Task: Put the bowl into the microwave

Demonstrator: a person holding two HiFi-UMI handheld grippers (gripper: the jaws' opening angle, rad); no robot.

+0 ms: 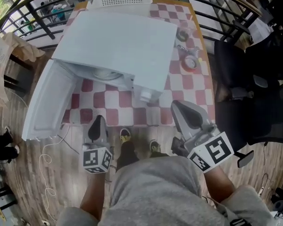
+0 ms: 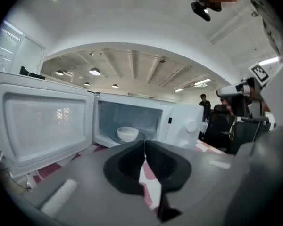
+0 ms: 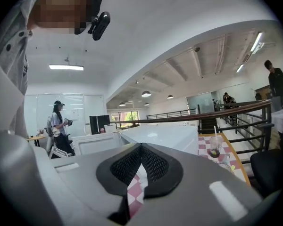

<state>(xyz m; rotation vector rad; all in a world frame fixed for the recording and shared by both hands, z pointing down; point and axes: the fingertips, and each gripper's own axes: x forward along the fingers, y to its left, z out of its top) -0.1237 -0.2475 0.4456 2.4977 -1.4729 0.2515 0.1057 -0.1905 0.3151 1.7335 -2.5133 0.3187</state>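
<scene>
Nearest the person, both grippers are hovering off the near edge of the counter (image 1: 188, 86), well apart from the microwave (image 1: 118, 46). The left gripper (image 1: 98, 120) is keeping its fingers together on nothing, with only checked cloth showing past the pads in its own view. The right gripper (image 1: 179, 108) is doing the same, closed and empty.

The placing looks finished, so the step in hand is probably clearing away and perhaps shutting the door (image 1: 45, 102), which is standing open at the near left. The left gripper seems better placed for that. It should be pushing with closed fingers against the door's outer face near the free edge. A slow push is advisable, so the microwave is not sliding on the cloth and nothing inside is getting jolted. The right gripper should be staying clear of the door's swing.

Inside the cavity the bowl (image 2: 128, 133) is sitting upright on the floor of the oven. Whether anything is lying in it cannot be told. Farther off, at the far right of the counter, a clear cup (image 3: 214, 146) with a straw is holding a little dark liquid at its bottom.
</scene>
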